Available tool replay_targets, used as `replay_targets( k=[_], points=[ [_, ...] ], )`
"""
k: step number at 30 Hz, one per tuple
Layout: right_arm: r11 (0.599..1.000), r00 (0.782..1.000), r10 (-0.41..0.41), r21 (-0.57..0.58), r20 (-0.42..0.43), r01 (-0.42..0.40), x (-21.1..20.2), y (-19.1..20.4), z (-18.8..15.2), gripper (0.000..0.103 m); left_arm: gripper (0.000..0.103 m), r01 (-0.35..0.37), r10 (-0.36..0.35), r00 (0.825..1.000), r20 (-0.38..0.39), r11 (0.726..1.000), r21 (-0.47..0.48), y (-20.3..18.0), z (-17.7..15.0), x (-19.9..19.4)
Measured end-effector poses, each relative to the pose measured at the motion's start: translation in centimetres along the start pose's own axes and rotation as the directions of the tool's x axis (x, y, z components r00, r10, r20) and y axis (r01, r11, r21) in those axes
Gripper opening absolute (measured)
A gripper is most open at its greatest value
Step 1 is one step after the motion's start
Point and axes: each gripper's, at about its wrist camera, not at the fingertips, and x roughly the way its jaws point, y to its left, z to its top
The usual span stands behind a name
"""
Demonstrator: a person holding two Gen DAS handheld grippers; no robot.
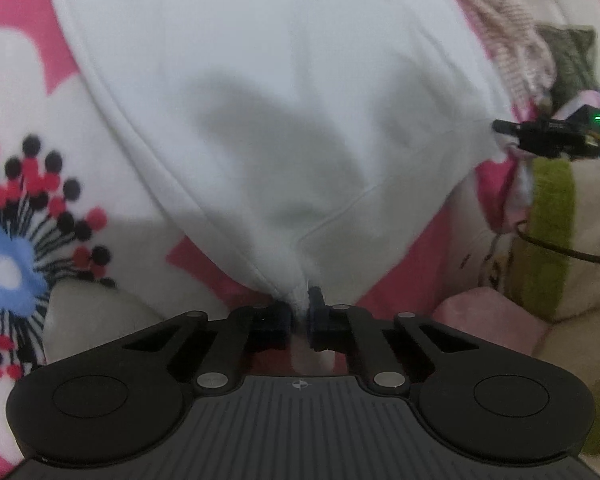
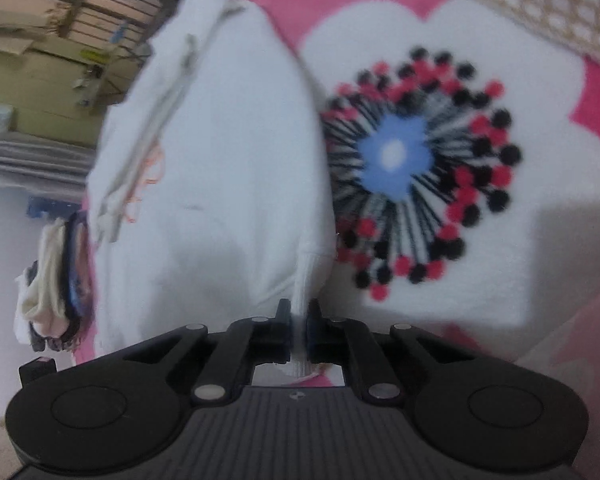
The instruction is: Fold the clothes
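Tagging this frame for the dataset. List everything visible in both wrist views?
white garment: 1, white with pink stitching, spread on the blanket, held at two corners
floral blanket: 1, pink and white with blue-centred flower, under the garment
clothes pile: 1, cream and dark, left edge of right wrist view
knit items: several, pink, grey, green, right side of left wrist view
cable: 1, black, lower right there
left gripper: 1, black, shut on garment corner
right gripper: 1, black, shut on ribbed garment edge

White garment (image 1: 260, 100) soft matt cloth; blanket (image 1: 16, 92) fleecy; grippers' bodies matt black plastic.
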Motion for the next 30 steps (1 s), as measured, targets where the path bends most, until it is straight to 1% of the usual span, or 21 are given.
replay_targets(
  k=[3, 5, 7, 9, 11, 13, 15, 17, 19, 21, 22, 24, 26, 30],
  points=[
    [0.999, 0.998, 0.036, -0.014, 0.044, -0.035, -1.2, 1.0, 0.1, 0.007, 0.004, 0.031, -0.032, 0.998, 0.051, 0.999, 0.018, -0.4, 0.2, -1.4],
    [0.998, 0.995, 0.061, -0.022, 0.080, -0.060, -1.9, 1.7, 0.4, 0.007, 0.004, 0.025, -0.029, 0.994, 0.101, 0.999, 0.036, -0.9, 0.5, -2.5],
    [0.996, 0.989, 0.087, -0.031, 0.116, -0.084, -2.6, 2.5, 0.8, 0.007, 0.004, 0.007, -0.015, 0.985, 0.174, 0.999, 0.050, -1.4, 0.8, -3.9],
    [0.992, 0.982, 0.124, -0.038, 0.145, -0.120, -2.9, 3.3, 1.3, 0.007, 0.004, 0.003, -0.019, 0.967, 0.255, 0.998, 0.062, -1.9, 1.3, -5.5],
    [0.986, 0.971, 0.165, -0.061, 0.170, -0.157, -3.0, 4.3, 2.1, 0.007, 0.003, -0.003, -0.018, 0.949, 0.316, 0.998, 0.066, -2.1, 1.8, -6.7],
    [0.978, 0.959, 0.203, -0.088, 0.199, -0.189, -3.1, 5.4, 3.4, 0.007, 0.003, 0.001, -0.017, 0.925, 0.380, 0.999, 0.043, -1.9, 2.5, -7.8],
    [0.970, 0.944, 0.237, -0.105, 0.230, -0.218, -3.0, 6.5, 4.9, 0.007, 0.003, 0.005, -0.013, 0.896, 0.444, 1.000, 0.018, -1.4, 3.3, -8.9],
    [0.960, 0.927, 0.275, -0.121, 0.255, -0.252, -2.7, 7.7, 6.6, 0.007, 0.003, 0.014, -0.008, 0.862, 0.507, 1.000, -0.007, -0.9, 4.2, -10.1],
    [0.951, 0.916, 0.301, -0.151, 0.266, -0.269, -2.3, 9.3, 8.7, 0.007, 0.003, 0.025, -0.013, 0.823, 0.567, 1.000, -0.013, -0.7, 5.7, -11.4],
    [0.941, 0.907, 0.325, -0.185, 0.269, -0.283, -1.6, 10.9, 11.3, 0.007, 0.003, 0.035, -0.017, 0.775, 0.632, 0.999, -0.016, -0.4, 7.0, -12.8],
    [0.936, 0.902, 0.335, -0.202, 0.271, -0.287, -1.1, 11.8, 12.7, 0.007, 0.003, 0.037, -0.013, 0.753, 0.657, 0.999, -0.022, -0.2, 7.7, -13.4],
    [0.927, 0.894, 0.351, -0.235, 0.279, -0.291, -0.1, 13.5, 15.5, 0.007, 0.003, 0.029, 0.008, 0.712, 0.703, 0.999, -0.041, 0.4, 9.3, -14.5],
    [0.915, 0.882, 0.375, -0.271, 0.287, -0.301, 1.0, 15.1, 18.5, 0.007, 0.003, 0.019, 0.038, 0.678, 0.734, 0.997, -0.069, 1.0, 11.0, -15.3],
    [0.897, 0.860, 0.411, -0.301, 0.302, -0.323, 3.8, 17.8, 24.2, 0.007, 0.003, 0.006, 0.104, 0.610, 0.785, 0.991, -0.136, 3.1, 14.5, -17.2]
  ],
)
